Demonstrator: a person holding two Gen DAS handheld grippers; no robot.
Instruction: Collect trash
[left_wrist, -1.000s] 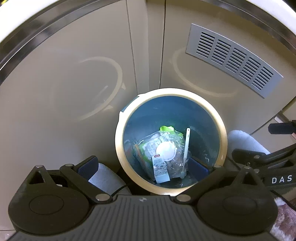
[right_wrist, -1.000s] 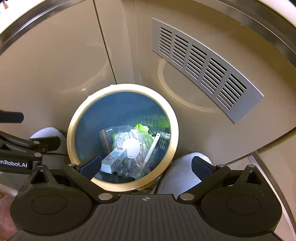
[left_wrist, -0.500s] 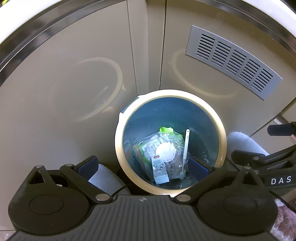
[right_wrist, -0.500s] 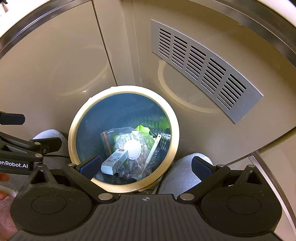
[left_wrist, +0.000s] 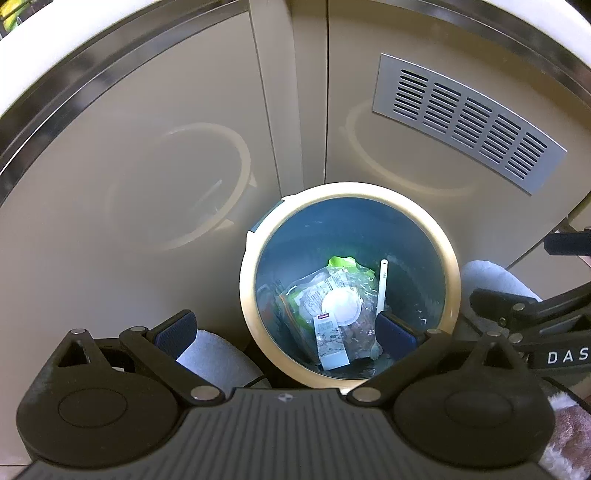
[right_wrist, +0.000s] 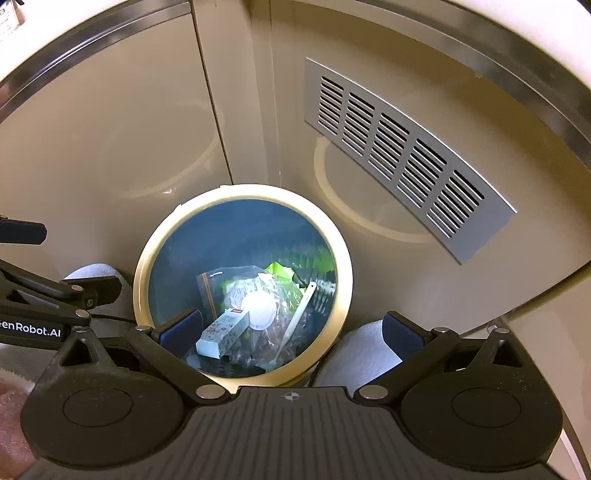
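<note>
While both tools hang over the floor with nothing between their fingers, I read this as the end of a drop-off rather than a reach. My left gripper (left_wrist: 284, 332) is spread wide and empty, one pad over a pale slipper toe (left_wrist: 218, 358), the other over the near lip of the bin (left_wrist: 354, 190). My right gripper (right_wrist: 291, 330) is equally splayed and empty, straddling the same rim from the other side.

Just past the fingers, the trash sits at the bottom of the blue bin: a small carton (left_wrist: 330, 341) lying on a crumpled clear bag (left_wrist: 325, 291), a round white lid (left_wrist: 341, 306) on top of the bag, a white plastic spoon (left_wrist: 380, 306) leaning against the inner wall, and a green wrapper (left_wrist: 341, 263) tucked behind. I judge everything in sight is already collected.

Beyond the bin stand beige cabinet doors (left_wrist: 147, 166) with a grey vent grille (left_wrist: 465, 118); the bin is parked close against them.

Each view shows the other tool at its edge. The right view turns the carton (right_wrist: 221, 334) side-on, and shows the spoon (right_wrist: 295, 323) slanting up to the wall.
</note>
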